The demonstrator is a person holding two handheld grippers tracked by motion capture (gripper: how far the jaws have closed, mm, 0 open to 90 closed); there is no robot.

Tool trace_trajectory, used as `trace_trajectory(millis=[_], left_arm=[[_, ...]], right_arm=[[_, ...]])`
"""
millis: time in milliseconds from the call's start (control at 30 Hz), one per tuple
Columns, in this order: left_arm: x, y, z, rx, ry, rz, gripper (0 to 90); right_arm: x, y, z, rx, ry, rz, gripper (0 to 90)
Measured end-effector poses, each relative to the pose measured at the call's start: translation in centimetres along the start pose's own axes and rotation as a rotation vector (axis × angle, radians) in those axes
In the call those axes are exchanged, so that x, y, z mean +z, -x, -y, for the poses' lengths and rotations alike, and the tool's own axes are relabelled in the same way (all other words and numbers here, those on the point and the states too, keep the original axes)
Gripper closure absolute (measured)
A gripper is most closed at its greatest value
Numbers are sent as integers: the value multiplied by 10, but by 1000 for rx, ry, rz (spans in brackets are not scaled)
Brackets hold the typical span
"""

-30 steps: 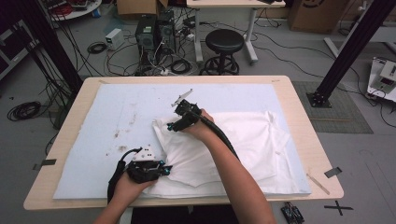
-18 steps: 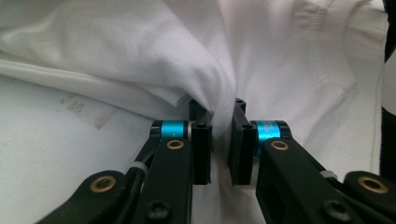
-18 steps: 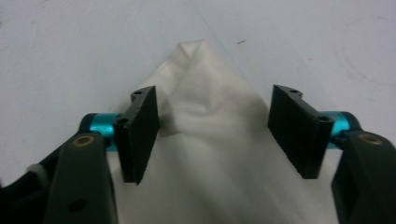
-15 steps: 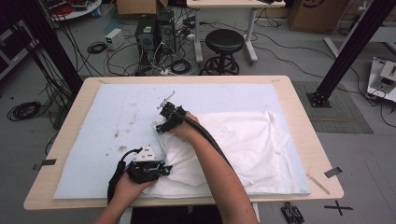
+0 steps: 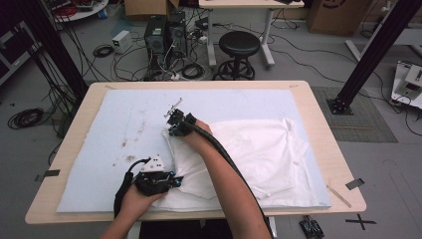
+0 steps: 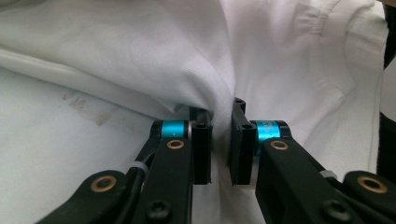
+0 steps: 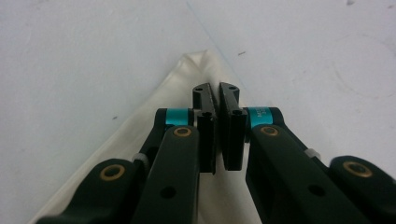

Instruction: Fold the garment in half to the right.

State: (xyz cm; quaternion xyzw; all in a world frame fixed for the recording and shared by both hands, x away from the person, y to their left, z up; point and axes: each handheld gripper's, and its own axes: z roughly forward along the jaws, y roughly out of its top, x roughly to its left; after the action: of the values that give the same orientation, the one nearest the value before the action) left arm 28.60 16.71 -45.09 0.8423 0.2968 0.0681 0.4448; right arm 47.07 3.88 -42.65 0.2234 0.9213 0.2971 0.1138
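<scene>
High view: a person works a white T-shirt (image 5: 249,154) spread over the right half of a pale blue mat (image 5: 124,124) on the table (image 5: 74,199). The left tongs (image 5: 171,180) grip the shirt's hem near the table's near edge; the right tongs (image 5: 171,123) sit on the garment's far left corner, toward the table's middle. The step in hand appears to be pinching both left corners to lift or fold the shirt; it likely goes best if both grips catch every layer and rise together, keeping the edge taut.

Left gripper view: the left tongs (image 6: 220,154) are clamped narrow on a bunched fold of the T-shirt (image 6: 289,60), fabric pressed between the pads.

Right gripper view: the right tongs (image 7: 218,109), having just been closing, stand nearly shut over the pointed corner of the T-shirt (image 7: 140,135); whether the cloth is truly caught between the tips cannot be told. Small print on a blue collar is too blurred to read; no brand shows.
</scene>
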Motion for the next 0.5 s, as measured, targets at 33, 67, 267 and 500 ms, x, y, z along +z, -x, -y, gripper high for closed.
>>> trace_trajectory(millis=[33,67,267,500], left_arm=[[-1,0,0,-1,0,2,818],[-2,0,1,-2,1,3,819],[-14,-2,4,-15,17,8,821],[-34,-6,6,-22,34,-7,824]], right_arm=[[-2,0,-1,1,9,1,877],[-4,0,-1,4,16,2,877],[-18,-3,-11,19,89,-5,879],[-32,-6,-20,39,173,-15,879]])
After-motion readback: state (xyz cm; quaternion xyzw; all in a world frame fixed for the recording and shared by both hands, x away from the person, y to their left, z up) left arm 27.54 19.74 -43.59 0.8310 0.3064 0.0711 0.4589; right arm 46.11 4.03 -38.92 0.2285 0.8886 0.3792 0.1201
